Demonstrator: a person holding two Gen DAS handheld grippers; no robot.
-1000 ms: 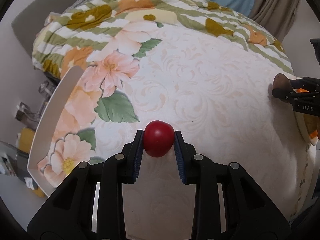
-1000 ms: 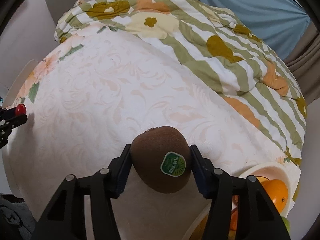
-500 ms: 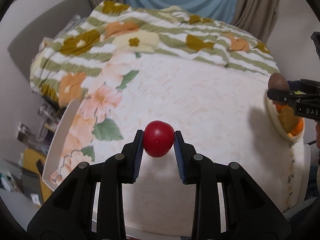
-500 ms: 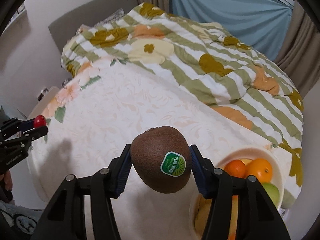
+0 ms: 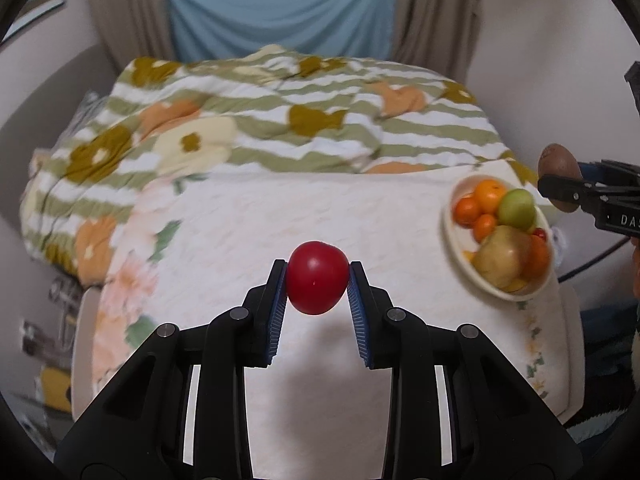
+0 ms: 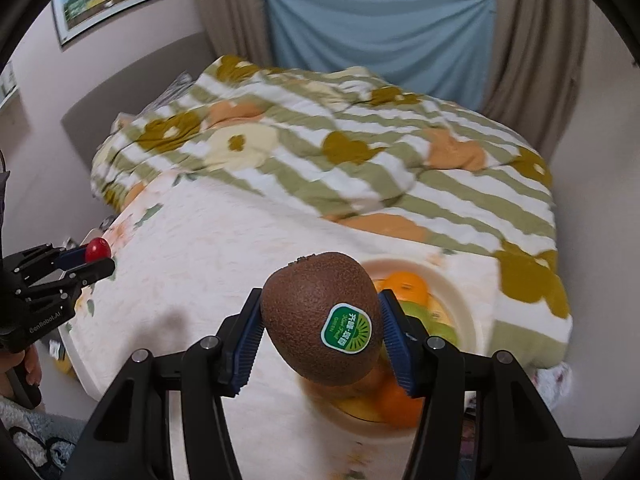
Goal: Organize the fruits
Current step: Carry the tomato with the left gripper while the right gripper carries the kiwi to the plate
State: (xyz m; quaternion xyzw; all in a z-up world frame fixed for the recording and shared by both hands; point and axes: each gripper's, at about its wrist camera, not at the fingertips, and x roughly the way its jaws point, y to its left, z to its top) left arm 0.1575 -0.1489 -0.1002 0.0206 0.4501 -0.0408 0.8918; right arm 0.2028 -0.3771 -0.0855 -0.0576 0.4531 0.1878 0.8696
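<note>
A cream bowl [image 5: 450,222] at the right of the left-wrist view holds oranges [image 5: 489,194], a green fruit [image 5: 517,209] and a yellowish one [image 5: 502,256]. The left gripper [image 5: 317,286] clamps a red tomato [image 5: 317,282] at frame centre. The right gripper [image 6: 320,332] grips a brown kiwi [image 6: 316,316], which hides most of the blurred bowl in its own view.

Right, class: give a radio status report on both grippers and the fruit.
Left gripper shut on tomato. Right gripper shut on kiwi. Bowl holds fruit. Nothing blocking.
</note>
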